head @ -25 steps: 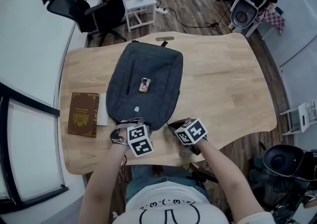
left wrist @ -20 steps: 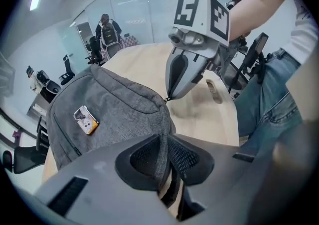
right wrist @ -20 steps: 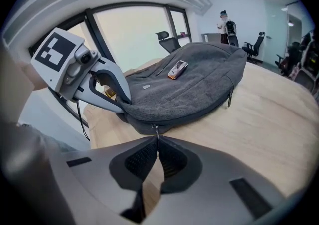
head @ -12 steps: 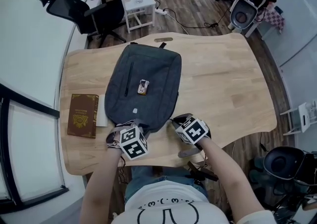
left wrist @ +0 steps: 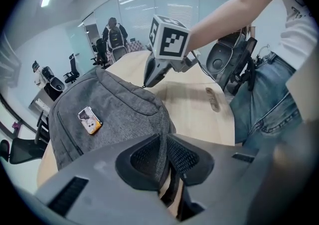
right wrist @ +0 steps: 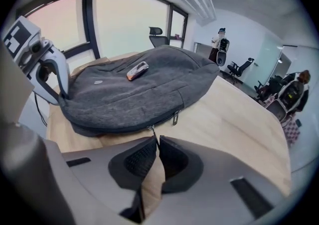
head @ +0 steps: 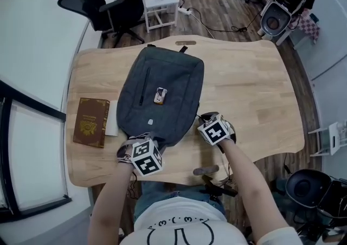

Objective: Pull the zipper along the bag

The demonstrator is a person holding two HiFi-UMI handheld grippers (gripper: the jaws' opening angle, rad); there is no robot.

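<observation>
A grey backpack lies flat on the wooden table, with a small picture tag on its front. My left gripper is at the bag's near edge, its jaws shut on a fold of the grey fabric. My right gripper is at the bag's right side. In the right gripper view its jaws are shut on a thin metal zipper pull on the side seam of the bag. A second pull hangs loose just beyond.
A brown book lies on a white sheet left of the bag. The table has an oblong slot at the far edge and one at the near edge. A black office chair and a white side table stand beyond.
My right gripper has moved from the bag's near right corner farther up its right side. My left gripper has slid slightly left and stays on the near edge.
</observation>
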